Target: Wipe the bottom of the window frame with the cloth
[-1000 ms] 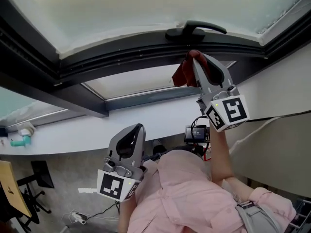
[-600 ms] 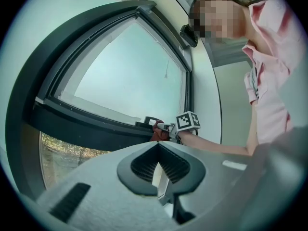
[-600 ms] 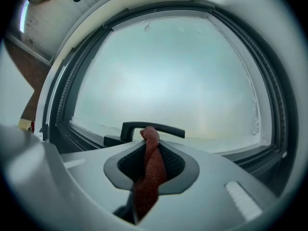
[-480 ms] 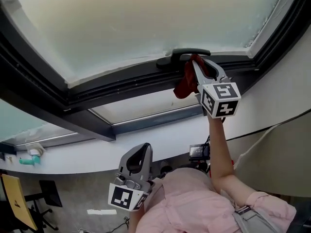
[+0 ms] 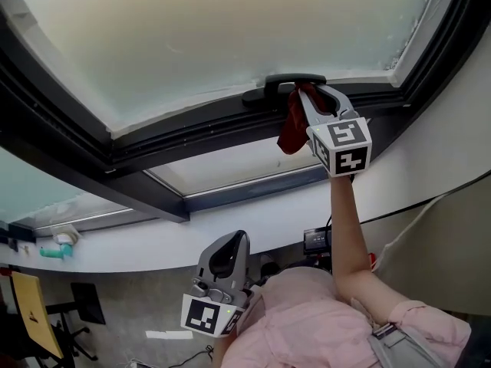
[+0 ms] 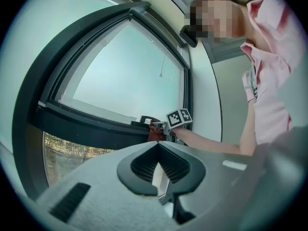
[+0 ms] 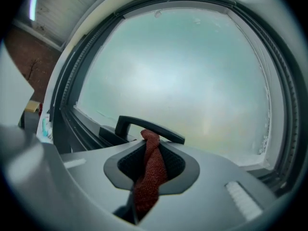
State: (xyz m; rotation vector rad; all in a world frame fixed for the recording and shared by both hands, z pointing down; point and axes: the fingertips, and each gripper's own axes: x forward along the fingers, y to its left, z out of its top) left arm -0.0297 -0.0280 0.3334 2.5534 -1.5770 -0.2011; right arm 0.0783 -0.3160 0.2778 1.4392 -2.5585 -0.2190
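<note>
Pinching cloth (image 5: pixel 292 131), right gripper (image 5: pixel 305 94) hides frame (image 5: pixel 192 125) contact; left gripper (image 5: pixel 232 240) closed, empty.

Office-like room: black swivel chair (image 5: pixel 83 301), large handled window (image 5: pixel 230 44).

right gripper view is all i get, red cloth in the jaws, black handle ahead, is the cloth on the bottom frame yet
observer: Head view shows the cloth draped over the dark bottom frame just below the handle; actual contact I can't confirm.
operator: and my other hand-held gripper
observer: The left hand-held gripper is low by the person's chest, far from the window, jaws together, nothing in them.
</note>
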